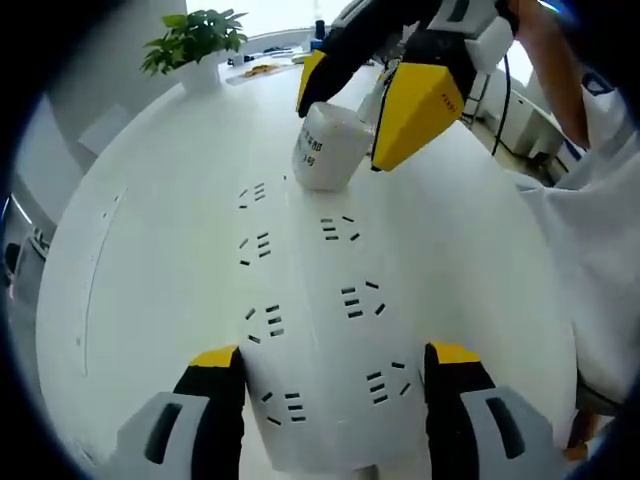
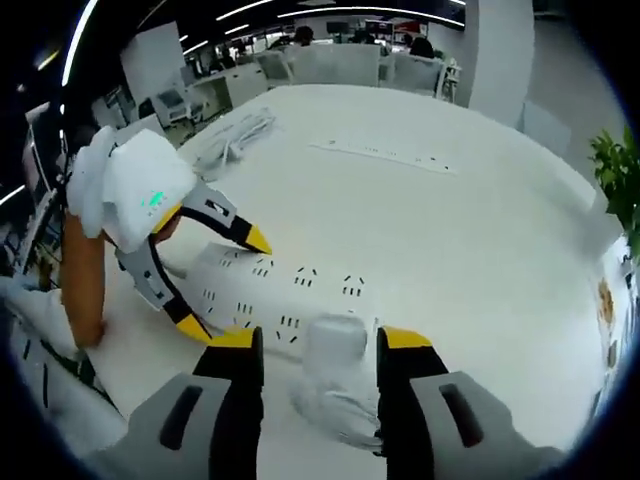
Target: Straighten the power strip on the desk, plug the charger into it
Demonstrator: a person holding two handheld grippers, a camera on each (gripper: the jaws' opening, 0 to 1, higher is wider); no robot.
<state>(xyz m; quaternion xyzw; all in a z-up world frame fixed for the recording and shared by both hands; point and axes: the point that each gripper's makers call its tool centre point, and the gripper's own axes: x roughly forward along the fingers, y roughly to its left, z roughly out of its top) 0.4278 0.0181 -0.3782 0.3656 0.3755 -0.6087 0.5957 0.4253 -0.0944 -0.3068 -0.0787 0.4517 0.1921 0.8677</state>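
Note:
A white power strip with several sockets lies on the white desk. My left gripper is shut across the strip's near end, one jaw on each long side. In the right gripper view it comes in from the left as the left gripper, clamping that end of the power strip. My right gripper is shut on a white charger, its bundled cable hanging below. The charger stands over the strip's far end, gripped by the right gripper. I cannot tell whether its prongs are in a socket.
A potted plant stands at the desk's far edge beside small items. A long flat socket rail and a white cable bundle lie farther across the desk. A person's white sleeve is at the right; office desks stand behind.

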